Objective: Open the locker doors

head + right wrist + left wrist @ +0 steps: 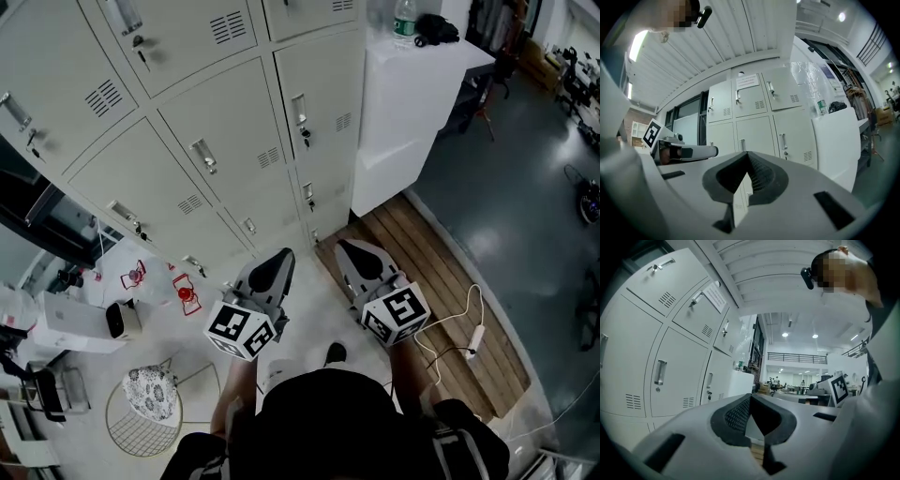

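The left gripper (280,257) and right gripper (347,247) are held away from the shut locker doors (225,150). The 2 are squeezed closed, with nothing held.

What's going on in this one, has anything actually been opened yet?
A person stands facing a bank of grey lockers, a gripper in each hand. The left gripper and right gripper both point towards the lockers with jaws closed and nothing between them, and neither touches a door or a handle. Every locker door in view is shut, so the task has not visibly started. A white cabinet stands beside the lockers.
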`<state>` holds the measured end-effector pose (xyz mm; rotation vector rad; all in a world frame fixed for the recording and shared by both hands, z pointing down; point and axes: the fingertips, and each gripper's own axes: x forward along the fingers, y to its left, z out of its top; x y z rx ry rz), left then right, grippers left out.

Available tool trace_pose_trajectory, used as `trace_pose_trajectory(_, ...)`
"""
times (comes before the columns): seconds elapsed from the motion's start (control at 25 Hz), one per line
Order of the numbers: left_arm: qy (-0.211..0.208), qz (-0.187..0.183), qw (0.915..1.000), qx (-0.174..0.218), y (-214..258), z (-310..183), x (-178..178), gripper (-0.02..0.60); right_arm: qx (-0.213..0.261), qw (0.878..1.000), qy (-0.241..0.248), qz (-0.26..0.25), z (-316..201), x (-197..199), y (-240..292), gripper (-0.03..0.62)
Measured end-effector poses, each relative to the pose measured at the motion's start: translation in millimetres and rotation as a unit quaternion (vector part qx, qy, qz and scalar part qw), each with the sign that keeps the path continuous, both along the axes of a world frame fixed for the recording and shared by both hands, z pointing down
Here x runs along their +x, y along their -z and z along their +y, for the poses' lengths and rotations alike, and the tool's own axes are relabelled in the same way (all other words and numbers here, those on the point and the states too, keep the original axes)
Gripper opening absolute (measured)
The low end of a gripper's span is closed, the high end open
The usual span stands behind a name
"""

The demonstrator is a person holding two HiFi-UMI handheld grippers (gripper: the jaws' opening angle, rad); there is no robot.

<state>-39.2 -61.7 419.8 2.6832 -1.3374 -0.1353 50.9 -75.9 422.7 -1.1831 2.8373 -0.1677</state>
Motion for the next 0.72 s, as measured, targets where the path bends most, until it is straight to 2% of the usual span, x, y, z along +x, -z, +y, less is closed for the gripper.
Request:
trace_pose_trajectory(0.24,0.005,-0.005,1.0,0.0,5,-5,15,0.015,-0.003,1.0,0.01,-0.009,-12,10,3,0.005)
trace_pose_trajectory(0.56,-0.01,-0.016,0.9998,0.006,15,-21,23,0.015,0.016,1.0,0.012,-0.011,-28,5,20,0.005)
trace_pose_trajectory(0.72,-0.02,-0.02,0.9993,0.023,23,-40,24,0.015,0.032,0.999,0.005,-0.005,-41,6,31,0.005)
